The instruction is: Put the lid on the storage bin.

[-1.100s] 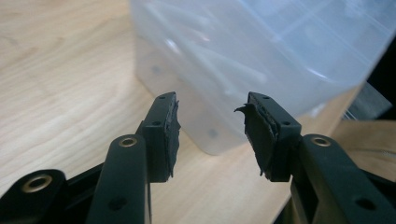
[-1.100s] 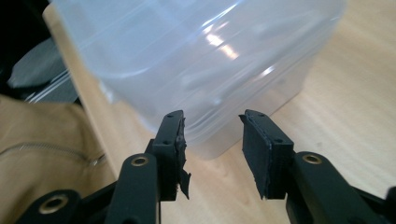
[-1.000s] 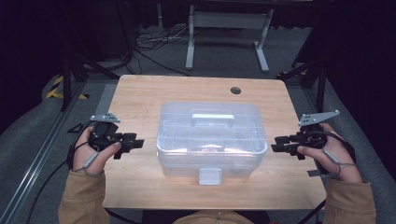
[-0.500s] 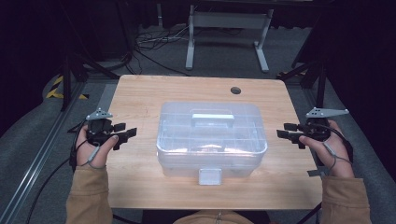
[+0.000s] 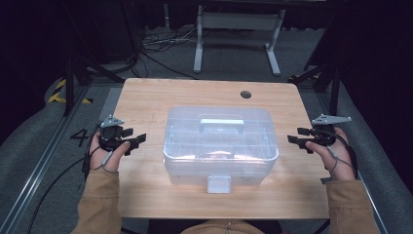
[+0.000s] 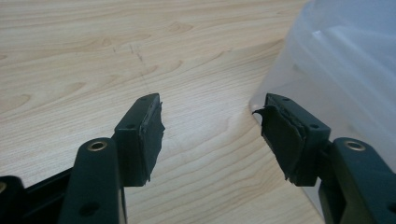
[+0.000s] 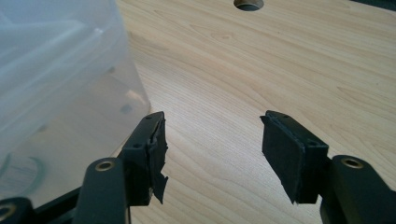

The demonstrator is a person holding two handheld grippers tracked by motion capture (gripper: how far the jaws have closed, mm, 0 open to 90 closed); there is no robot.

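So in the high view, the clear plastic box point(image 5: 220, 144) is sitting dead center in the frame on the wooden table point(image 5: 146, 100), lid on, with its long axis running left to right across the picture. The handle point(image 5: 222, 126) on the lid is lying along that same line, and the latch point(image 5: 218, 184) is facing the bottom edge of the frame. The left gripper point(image 5: 139, 140) is hanging at mid-left, jaws pointing right at the box's short end but well apart from it. The right gripper point(image 5: 293, 140) is mirroring it at mid-right, pointing left at the other end. Both have just been opening up, with nothing between the jaws.

Left gripper view: the jaws are standing wide with bare wood grain showing between the pads point(image 6: 152, 135). The box wall point(image 6: 341, 70) is taking up the upper right, with the right-hand jaw just beside its corner.

Right gripper view: same deal, jaws spread wide over bare wood. The box point(image 7: 56, 84) is filling the left side, with the left-hand jaw just beside its lower edge. A round hole in the table point(image 7: 248, 4) is peeking in at the top edge.
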